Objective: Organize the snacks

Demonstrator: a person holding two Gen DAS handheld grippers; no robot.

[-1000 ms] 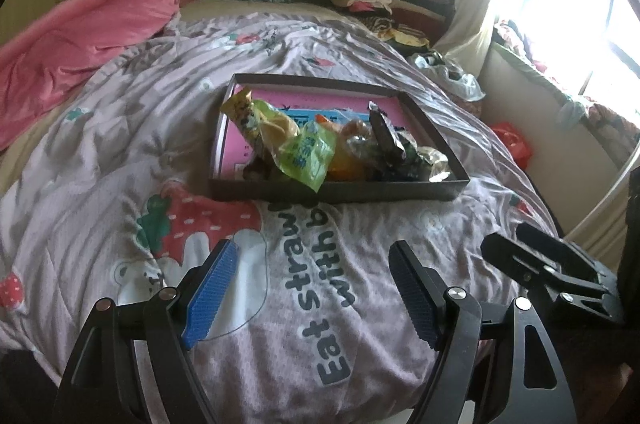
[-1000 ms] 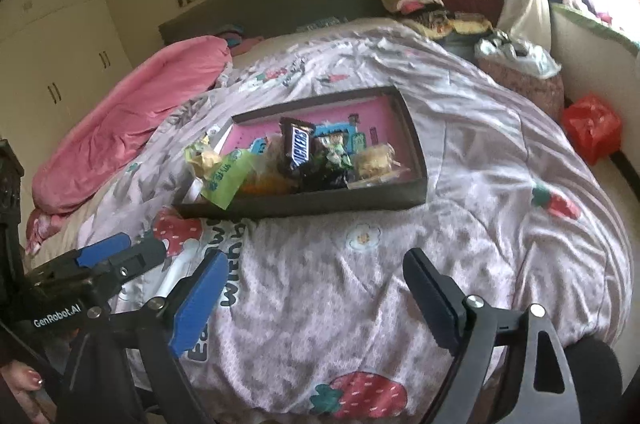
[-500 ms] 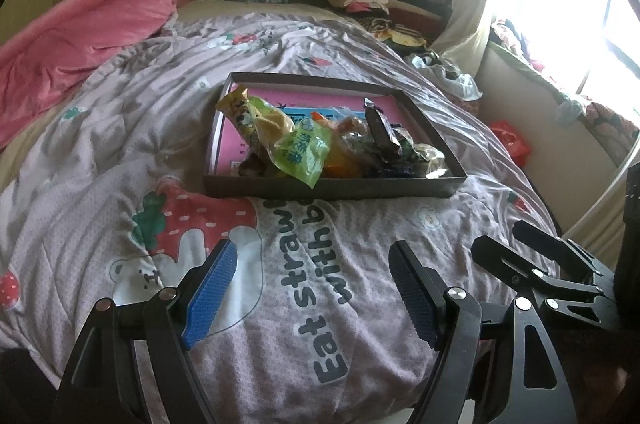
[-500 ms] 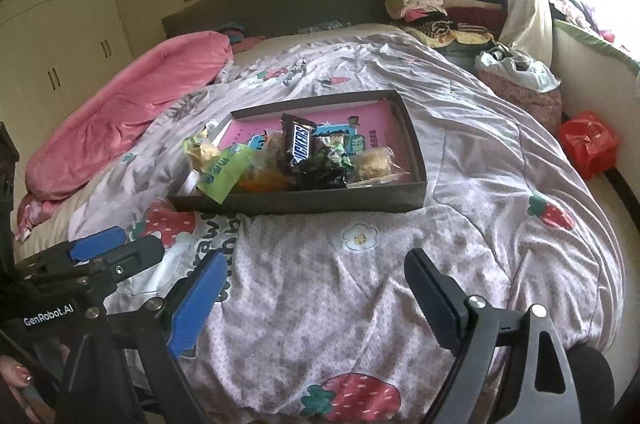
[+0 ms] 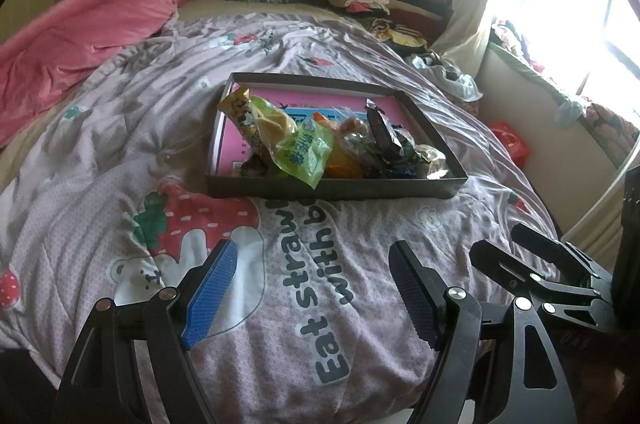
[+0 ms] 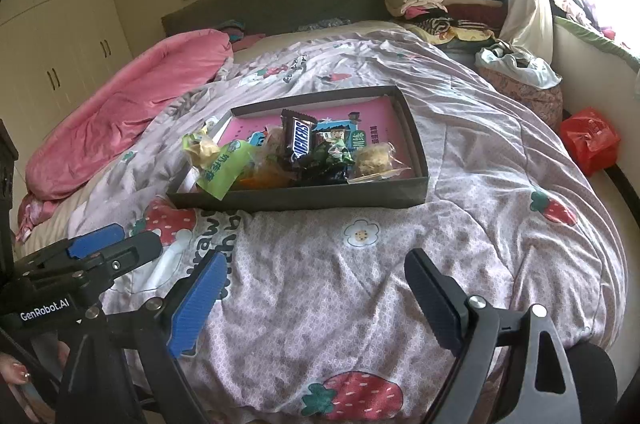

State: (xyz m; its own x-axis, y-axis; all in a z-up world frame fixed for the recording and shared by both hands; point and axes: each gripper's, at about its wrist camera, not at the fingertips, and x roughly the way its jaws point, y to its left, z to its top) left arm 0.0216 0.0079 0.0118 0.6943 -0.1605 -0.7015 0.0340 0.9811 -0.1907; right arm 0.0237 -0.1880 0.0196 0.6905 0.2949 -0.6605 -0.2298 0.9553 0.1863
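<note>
Both grippers, left gripper (image 5: 312, 288) and right gripper (image 6: 316, 298), jaws apart, empty, near edge of bed, snack pile (image 6: 296, 152) overlapping in tray (image 6: 304, 198), lower wrappers hidden.

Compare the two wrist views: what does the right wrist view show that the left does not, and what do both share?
Only the right wrist view shows the white wardrobe and the Snickers bar's readable label. Only the left shows the quilt's whole "Eat" lettering. Both share the dark tray of snacks, the pink blanket and the open left gripper and right gripper.
</note>
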